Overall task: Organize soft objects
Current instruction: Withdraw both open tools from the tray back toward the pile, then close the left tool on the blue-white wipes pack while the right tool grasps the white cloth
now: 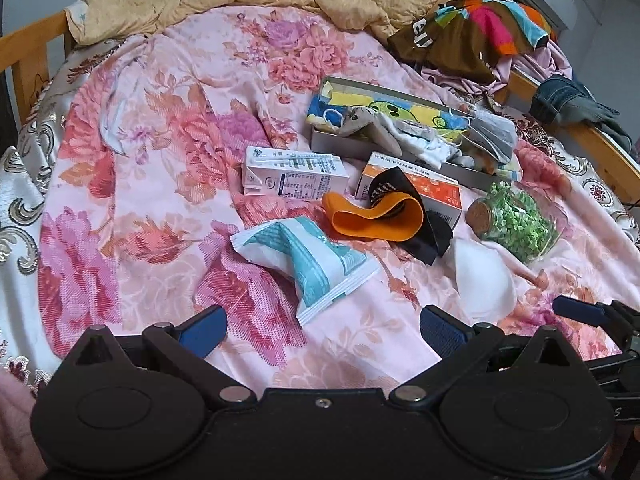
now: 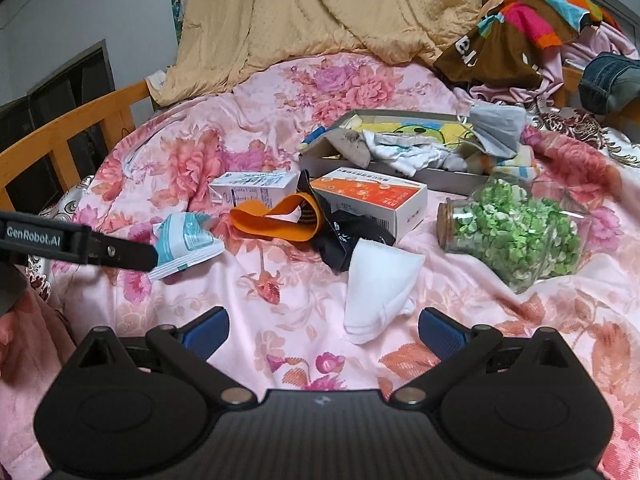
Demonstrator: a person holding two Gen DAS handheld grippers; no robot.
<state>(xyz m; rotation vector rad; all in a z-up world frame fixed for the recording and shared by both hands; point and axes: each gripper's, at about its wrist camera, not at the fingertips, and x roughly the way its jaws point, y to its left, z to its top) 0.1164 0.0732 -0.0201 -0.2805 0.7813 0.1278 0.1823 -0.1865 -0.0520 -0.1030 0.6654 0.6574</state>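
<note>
Both claws hover low over the bed's floral cover (image 1: 152,184), each spread wide and holding nothing: the left claw (image 1: 322,330) in front of a teal-and-white packet (image 1: 308,264), the right claw (image 2: 323,330) in front of a white sock (image 2: 380,290). Just beyond the sock lies an orange-and-black strap (image 2: 280,220), draped against an orange carton (image 2: 376,196), with a white carton (image 1: 294,178) to its left. To the right, a corked jar of green bits (image 2: 516,232) lies on its side. Farther back, a shallow grey box (image 2: 400,168) holds socks and small cloths, a grey face mask (image 2: 498,126) over its right end. Beyond, a yellow quilt (image 2: 320,12) and heaped clothes (image 2: 532,28).
</note>
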